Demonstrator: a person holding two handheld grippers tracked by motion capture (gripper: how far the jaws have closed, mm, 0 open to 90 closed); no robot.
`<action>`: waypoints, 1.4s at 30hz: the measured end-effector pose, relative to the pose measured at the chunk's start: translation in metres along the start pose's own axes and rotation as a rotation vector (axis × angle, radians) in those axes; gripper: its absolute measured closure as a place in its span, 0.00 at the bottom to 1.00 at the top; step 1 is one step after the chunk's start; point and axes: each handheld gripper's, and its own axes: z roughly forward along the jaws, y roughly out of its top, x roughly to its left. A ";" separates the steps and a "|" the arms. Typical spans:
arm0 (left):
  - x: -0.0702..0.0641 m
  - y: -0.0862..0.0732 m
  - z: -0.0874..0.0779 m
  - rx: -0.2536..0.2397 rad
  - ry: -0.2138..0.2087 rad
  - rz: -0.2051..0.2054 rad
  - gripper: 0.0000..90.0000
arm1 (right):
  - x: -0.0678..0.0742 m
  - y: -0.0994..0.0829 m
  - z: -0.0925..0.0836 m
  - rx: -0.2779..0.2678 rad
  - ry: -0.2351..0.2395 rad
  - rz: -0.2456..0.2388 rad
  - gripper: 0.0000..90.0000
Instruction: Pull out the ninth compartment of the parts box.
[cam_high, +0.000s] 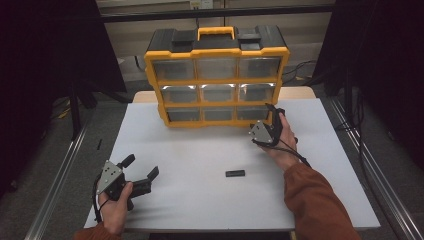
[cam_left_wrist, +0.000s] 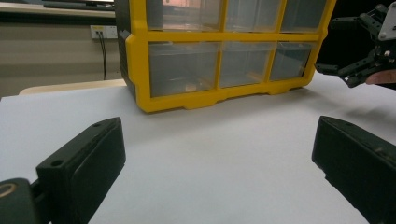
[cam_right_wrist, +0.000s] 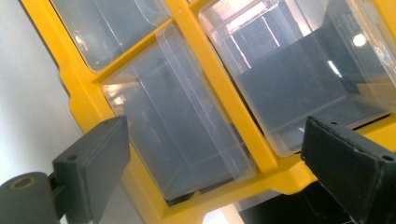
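Your left gripper (cam_high: 141, 167) rests at about seven o'clock on the white table (cam_high: 190, 200), jaws spread wide with nothing between them; its own view shows bare tabletop between the two black jaws (cam_left_wrist: 210, 182). It takes no part in the work at this moment.

At twelve o'clock stands the yellow drawer cabinet (cam_high: 217, 52), three rows of three clear drawers under a black top with a yellow handle. In the right gripper view the bottom drawer (cam_right_wrist: 182, 135) in front of the jaws juts a little out of its frame, its front edge proud of the yellow bars. No drawer is pulled well out.

A small black block (cam_high: 235, 173) lies flat on the table at about five o'clock, well apart from both grippers and untouched. If it is meant for a drawer, that step is not yet begun.

Your right gripper (cam_high: 274, 117) is at about two o'clock, hard by the cabinet's lower right corner. Its jaws stand apart, framing the drawer front without pinching it: they hold nothing.

Judged from this, the job is at its start: a drawer reached for, not yet gripped or drawn. Nothing on the table blocks the way; the yellow frame (cam_right_wrist: 219, 88) beside the drawer is what the jaws could catch on.
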 end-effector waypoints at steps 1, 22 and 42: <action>0.000 0.000 0.000 0.000 0.000 0.000 0.03 | 0.000 -0.001 0.001 0.001 -0.006 -0.016 0.11; 0.001 -0.001 -0.001 0.008 0.004 -0.016 0.03 | 0.002 -0.010 0.018 0.059 -0.061 -0.366 0.36; 0.001 -0.001 -0.002 0.009 0.004 -0.002 0.03 | 0.015 -0.010 0.026 0.089 -0.102 -0.466 0.73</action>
